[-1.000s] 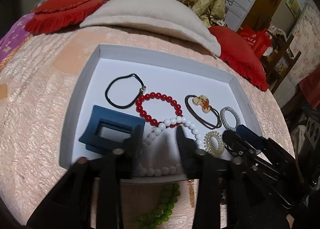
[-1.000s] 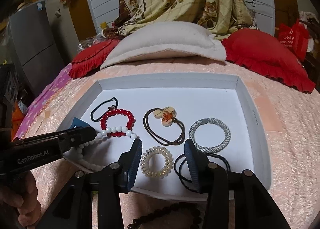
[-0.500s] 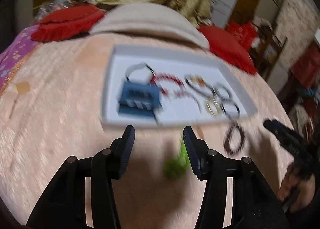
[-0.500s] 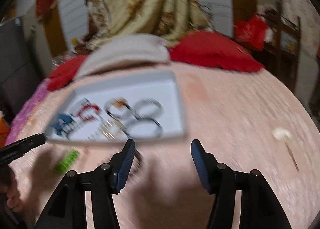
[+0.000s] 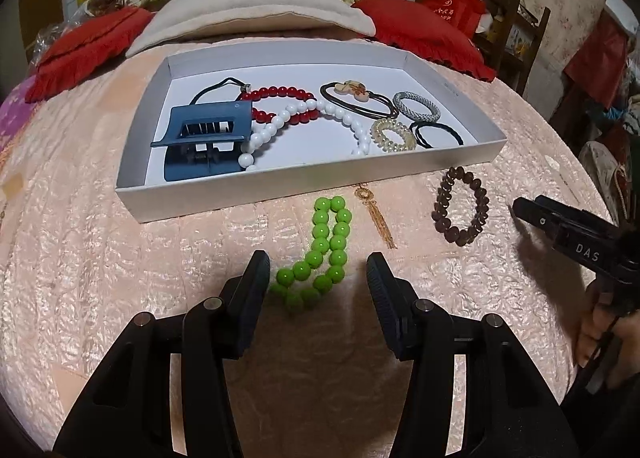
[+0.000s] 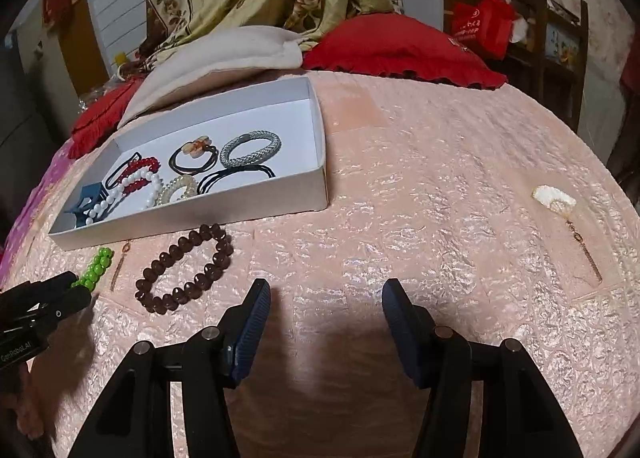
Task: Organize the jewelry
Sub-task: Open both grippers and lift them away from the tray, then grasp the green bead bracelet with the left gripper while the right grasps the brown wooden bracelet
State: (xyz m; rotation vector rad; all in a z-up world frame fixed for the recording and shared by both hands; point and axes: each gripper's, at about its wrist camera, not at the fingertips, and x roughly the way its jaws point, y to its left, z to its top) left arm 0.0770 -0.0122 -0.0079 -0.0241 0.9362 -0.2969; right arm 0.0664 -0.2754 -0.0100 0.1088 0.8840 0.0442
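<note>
Step in hand: pickup of loose pieces on the bed for the white box (image 5: pixel 280 188). Left gripper (image 5: pixel 318 278) is spread, empty, w/ the green bead bracelet (image 5: pixel 320 254) lying between its fingers, not pinched. Right gripper (image 6: pixel 326 308) is spread, empty, over bare bedspread; brown bead bracelet (image 6: pixel 186 270) lies to its left. Next: probably lower left, close on the beads. Hard to read: the thin gold earring (image 5: pixel 376 218), and the pale piece (image 6: pixel 554 198) far right.

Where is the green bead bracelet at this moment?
In the left wrist view, the green bead bracelet lies on the pink bedcover, outside the white box, left of the brown bead bracelet.
</note>
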